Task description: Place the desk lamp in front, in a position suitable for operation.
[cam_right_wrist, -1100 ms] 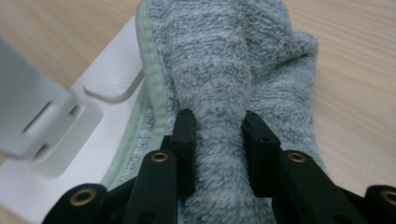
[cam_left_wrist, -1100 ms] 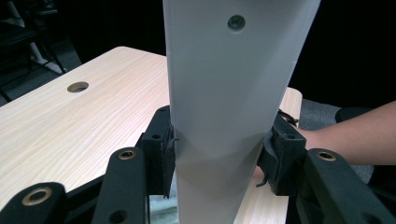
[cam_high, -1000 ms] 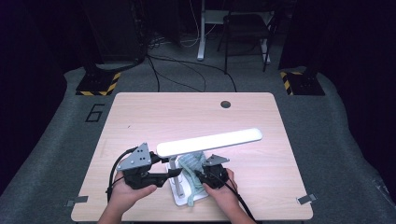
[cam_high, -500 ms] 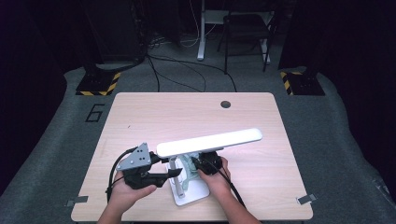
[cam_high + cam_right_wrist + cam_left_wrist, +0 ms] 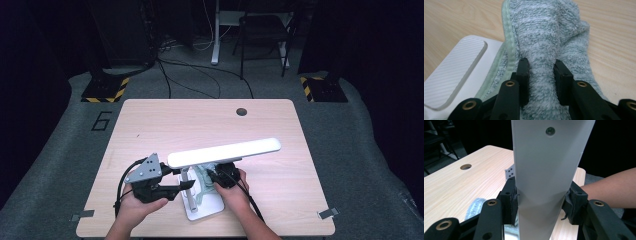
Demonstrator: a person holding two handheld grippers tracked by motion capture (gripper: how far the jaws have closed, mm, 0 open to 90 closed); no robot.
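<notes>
A white desk lamp stands near the table's front edge, its long lit head (image 5: 225, 152) slanting over its flat base (image 5: 206, 212). My left gripper (image 5: 186, 184) comes in from the left and is shut on the lamp's flat upright post (image 5: 544, 165), with a pad (image 5: 512, 202) pressed against each side. A pale green towel (image 5: 544, 35) lies bunched over the far end of the base (image 5: 456, 72). My right gripper (image 5: 541, 72) is shut on a fold of that towel (image 5: 201, 181), just right of the post under the lamp head.
The wooden table (image 5: 150, 130) stretches away beyond the lamp, with a round cable hole (image 5: 242, 111) near its far edge. A forearm (image 5: 609, 187) lies to the right of the post. Chair legs and cables (image 5: 215, 50) lie on the floor behind.
My right gripper has slid a little away from the table's front edge and toward the post, drawing the towel up off the front part of the base. The left gripper has stayed put.
</notes>
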